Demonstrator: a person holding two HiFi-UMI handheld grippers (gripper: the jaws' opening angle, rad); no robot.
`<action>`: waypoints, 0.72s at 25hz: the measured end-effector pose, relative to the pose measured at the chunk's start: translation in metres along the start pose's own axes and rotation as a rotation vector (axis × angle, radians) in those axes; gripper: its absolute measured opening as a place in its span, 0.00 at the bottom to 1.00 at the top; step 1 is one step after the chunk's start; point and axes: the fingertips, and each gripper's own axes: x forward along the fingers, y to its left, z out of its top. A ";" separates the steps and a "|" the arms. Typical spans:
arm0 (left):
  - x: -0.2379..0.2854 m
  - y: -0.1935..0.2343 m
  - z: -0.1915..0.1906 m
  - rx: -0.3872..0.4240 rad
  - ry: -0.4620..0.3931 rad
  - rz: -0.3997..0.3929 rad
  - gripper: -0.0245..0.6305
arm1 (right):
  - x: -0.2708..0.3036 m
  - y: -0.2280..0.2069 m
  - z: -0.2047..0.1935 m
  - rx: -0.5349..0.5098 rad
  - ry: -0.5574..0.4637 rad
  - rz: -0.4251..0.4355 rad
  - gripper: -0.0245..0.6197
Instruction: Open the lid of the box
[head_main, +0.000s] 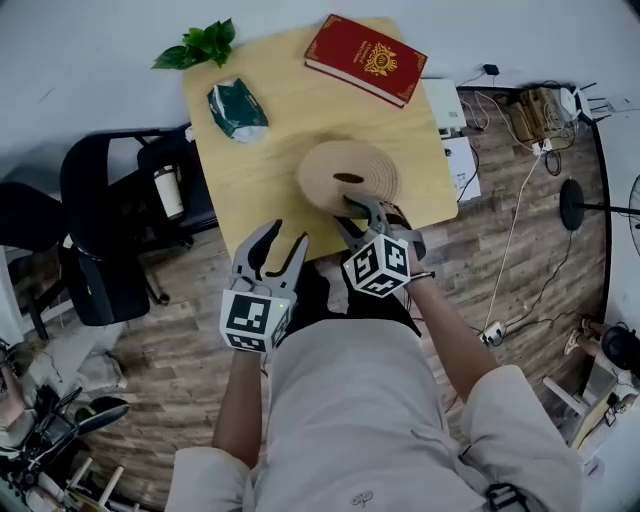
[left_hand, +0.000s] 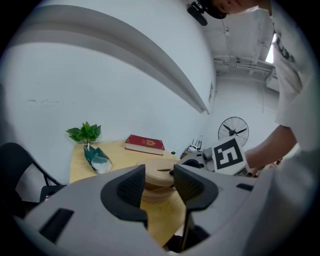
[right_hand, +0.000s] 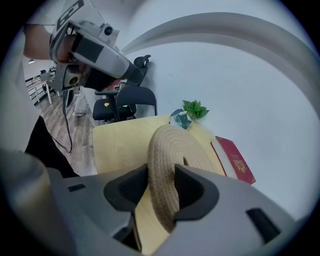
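A round woven box with a coiled lid (head_main: 345, 172) stands near the front edge of the wooden table (head_main: 250, 170). My right gripper (head_main: 362, 212) reaches onto its near rim. In the right gripper view the lid's edge (right_hand: 175, 145) stands between the two pads, and my right gripper (right_hand: 161, 187) is shut on it, the lid tilted up on edge. My left gripper (head_main: 288, 240) hangs just off the table's front edge, left of the box, open with nothing between its fingers. In the left gripper view the box (left_hand: 159, 172) lies beyond the left gripper (left_hand: 159, 182).
A red book (head_main: 365, 58) lies at the table's far right corner. A green packet (head_main: 237, 108) and a leafy sprig (head_main: 200, 44) sit at the far left. A black chair (head_main: 110, 220) with a cup (head_main: 168, 190) stands left; cables and a fan base (head_main: 575, 205) are right.
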 end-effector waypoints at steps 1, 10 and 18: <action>0.001 -0.001 0.000 -0.005 -0.002 0.004 0.30 | -0.002 -0.002 0.002 0.010 -0.009 0.006 0.29; 0.010 -0.005 0.011 -0.016 -0.021 0.062 0.30 | -0.026 -0.029 0.022 0.072 -0.111 0.051 0.23; 0.020 -0.019 0.021 -0.006 -0.021 0.121 0.30 | -0.042 -0.053 0.024 0.131 -0.196 0.082 0.20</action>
